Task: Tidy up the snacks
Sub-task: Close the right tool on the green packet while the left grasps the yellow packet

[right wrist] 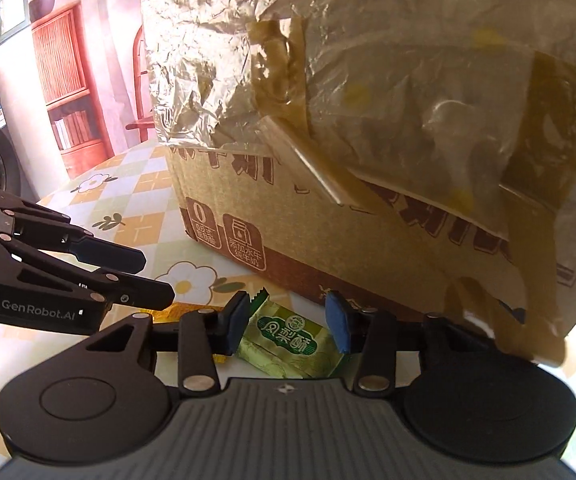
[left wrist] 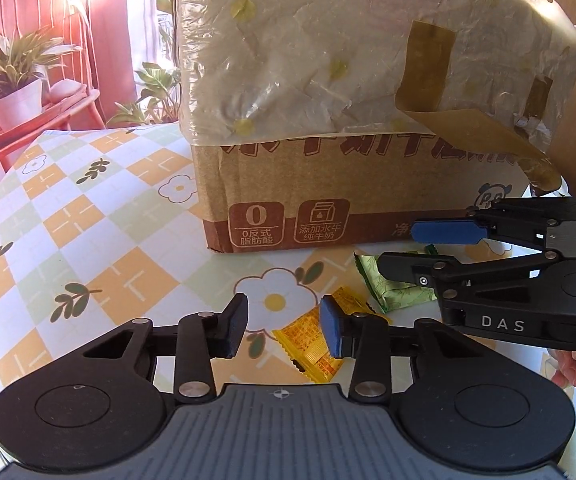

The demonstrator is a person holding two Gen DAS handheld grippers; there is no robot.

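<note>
A green snack packet (right wrist: 292, 340) lies on the table in front of a cardboard box (right wrist: 328, 232). My right gripper (right wrist: 288, 326) is open, its jaws either side of the packet just above it; it also shows in the left wrist view (left wrist: 420, 254) above the green packet (left wrist: 396, 292). A yellow snack packet (left wrist: 314, 346) lies flat on the table. My left gripper (left wrist: 284, 328) is open and empty, just above the table, with the yellow packet under its right finger. In the right wrist view the left gripper (right wrist: 156, 278) comes in from the left, hiding most of the yellow packet.
The cardboard box (left wrist: 328, 192) has crumpled plastic film (left wrist: 308, 48) and brown tape (left wrist: 428, 60) hanging over its front. The table has a checked floral cloth (left wrist: 88, 240). A red chair (left wrist: 28, 60) with a potted plant stands behind at the left.
</note>
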